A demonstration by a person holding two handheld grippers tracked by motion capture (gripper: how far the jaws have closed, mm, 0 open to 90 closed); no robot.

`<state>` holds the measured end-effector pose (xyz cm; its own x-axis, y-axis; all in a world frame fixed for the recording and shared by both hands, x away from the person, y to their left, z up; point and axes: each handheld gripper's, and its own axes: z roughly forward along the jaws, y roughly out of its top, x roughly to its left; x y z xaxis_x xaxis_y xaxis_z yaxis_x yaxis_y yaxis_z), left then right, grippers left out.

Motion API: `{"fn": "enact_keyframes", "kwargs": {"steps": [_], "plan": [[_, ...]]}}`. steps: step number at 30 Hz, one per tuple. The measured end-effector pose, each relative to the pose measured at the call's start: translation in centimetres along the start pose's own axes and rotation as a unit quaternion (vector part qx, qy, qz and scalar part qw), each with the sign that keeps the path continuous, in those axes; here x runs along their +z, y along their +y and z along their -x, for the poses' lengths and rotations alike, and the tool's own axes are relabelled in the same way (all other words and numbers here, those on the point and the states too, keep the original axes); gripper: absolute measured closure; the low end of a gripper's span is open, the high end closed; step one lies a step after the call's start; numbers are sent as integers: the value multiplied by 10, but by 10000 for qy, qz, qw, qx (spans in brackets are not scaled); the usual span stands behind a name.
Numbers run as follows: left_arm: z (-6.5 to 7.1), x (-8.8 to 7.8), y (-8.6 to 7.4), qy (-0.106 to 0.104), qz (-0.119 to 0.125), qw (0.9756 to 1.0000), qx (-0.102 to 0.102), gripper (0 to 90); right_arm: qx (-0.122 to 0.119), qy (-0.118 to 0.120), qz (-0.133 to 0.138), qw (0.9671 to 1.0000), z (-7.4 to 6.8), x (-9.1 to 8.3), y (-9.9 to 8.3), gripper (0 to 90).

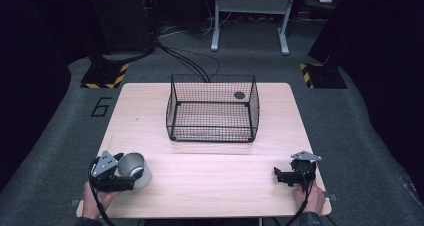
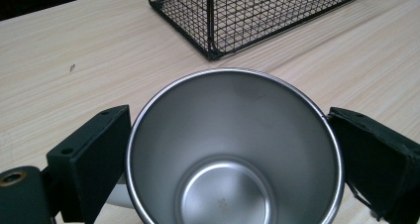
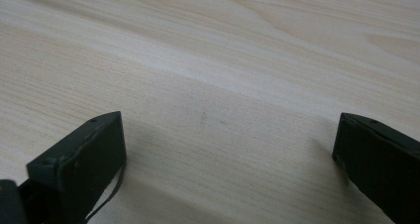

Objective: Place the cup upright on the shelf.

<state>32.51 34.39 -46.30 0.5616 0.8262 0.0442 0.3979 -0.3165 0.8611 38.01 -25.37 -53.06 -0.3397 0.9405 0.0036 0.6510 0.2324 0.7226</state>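
A shiny steel cup (image 1: 134,167) stands at the table's front left, its empty inside facing the left gripper view (image 2: 233,135). My left gripper (image 1: 129,176) is shut on it, one black jaw against each side of the rim (image 2: 229,152). At the front right, my right gripper (image 1: 281,176) hovers low over bare wood. It is open, with nothing between its jaws (image 3: 228,149). A black wire basket (image 1: 212,131) sits at the middle back of the table, its near corner ahead of the cup (image 2: 213,50).
The light wooden table (image 1: 215,181) has open room between the two grippers and in front of the basket. A small dark round thing (image 1: 239,95) lies behind or in the basket's far right corner. Cables and a metal frame stand on the floor beyond.
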Motion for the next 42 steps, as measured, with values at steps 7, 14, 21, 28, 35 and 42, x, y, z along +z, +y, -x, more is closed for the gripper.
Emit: {"fn": "enact_keyframes", "kwargs": {"steps": [7, 14, 21, 28, 35, 42], "plan": [[-2, -6, 7, -23, 129, 9999, -17, 63, -1, 0, 0, 10000, 0, 0, 0, 0], [-1, -6, 18, -83, 176, 9998, 71, 63, 0, 0, 0, 10000, 0, 0, 0, 0], [4, 1, 29, -176, 208, 9995, 170, 62, -2, 0, 0, 10000, 0, 0, 0, 0], [12, 10, 42, -325, 199, 9988, 306, 62, -2, -1, -1, 10000, 0, 0, 0, 0], [20, 18, 51, -428, 196, 9980, 415, 62, -1, 0, -2, 10000, 0, 0, 0, 0], [30, 27, 63, -588, 175, 9965, 572, 63, 0, 0, 0, 10000, 0, 0, 0, 0]]}}
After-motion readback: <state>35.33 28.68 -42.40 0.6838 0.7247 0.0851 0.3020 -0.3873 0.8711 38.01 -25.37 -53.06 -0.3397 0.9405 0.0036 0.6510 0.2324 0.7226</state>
